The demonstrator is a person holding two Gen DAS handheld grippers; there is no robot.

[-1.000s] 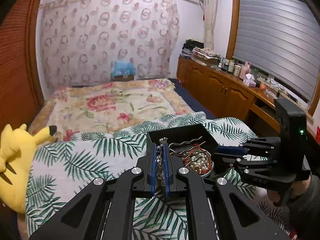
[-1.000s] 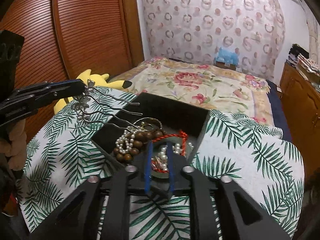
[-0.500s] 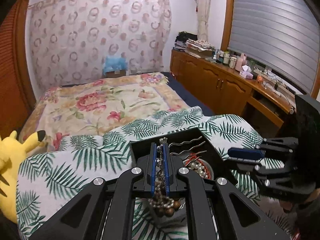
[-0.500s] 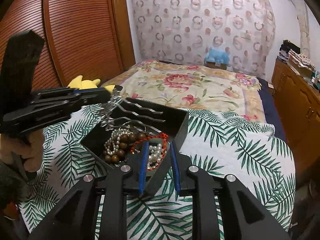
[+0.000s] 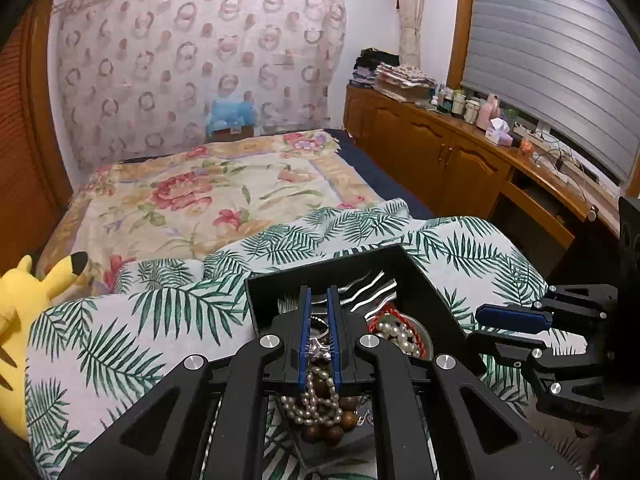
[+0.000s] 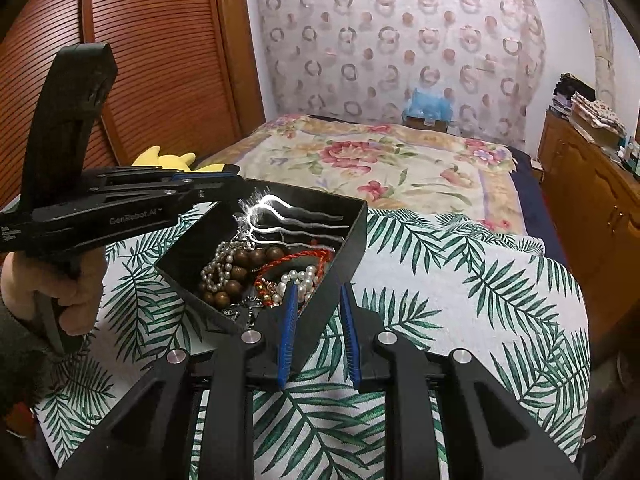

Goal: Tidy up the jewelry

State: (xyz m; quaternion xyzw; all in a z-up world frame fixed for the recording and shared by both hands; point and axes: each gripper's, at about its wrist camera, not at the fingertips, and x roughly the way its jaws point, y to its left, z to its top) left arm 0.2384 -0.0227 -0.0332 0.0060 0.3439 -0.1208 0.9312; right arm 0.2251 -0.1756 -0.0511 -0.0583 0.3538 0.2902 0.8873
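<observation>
Though open, right gripper (image 6: pixel 316 332) astride box rim (image 6: pixel 352 258)

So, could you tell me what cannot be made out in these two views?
- Whether the left gripper grips the hair comb: its fingers cover the contact in the left wrist view, glare in the right.
- Black box floor: jewelry covers it.
- Sideboard bottles: too small.

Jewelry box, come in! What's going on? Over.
Left tool shut on silver hair comb, prongs over black box. Right tool open, straddling box's near corner. Inside, beads and pearls piled. Nothing in the way.
</observation>
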